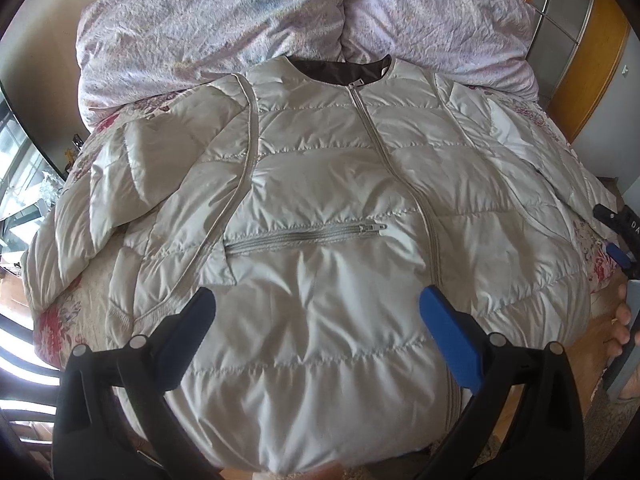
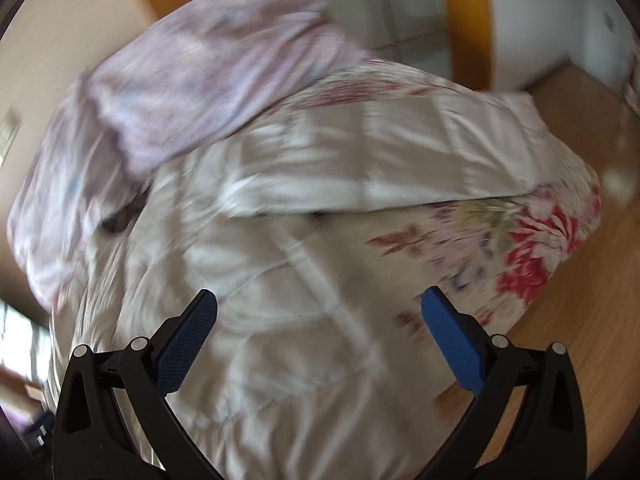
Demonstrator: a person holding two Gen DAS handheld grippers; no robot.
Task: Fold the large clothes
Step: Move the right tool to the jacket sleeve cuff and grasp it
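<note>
A large cream quilted jacket lies face up on the bed, zipped, collar at the far side, both sleeves spread out. My left gripper is open and empty above the jacket's lower front, near the hem. My right gripper is open and empty above the jacket's right side; that view is blurred. The jacket's right sleeve stretches toward the bed's edge. The right gripper also shows at the right edge of the left wrist view.
A floral bedspread covers the bed. A lilac duvet is heaped at the head. Wooden floor runs along the bed's right side. A wooden door frame stands at the far right. A window is at the left.
</note>
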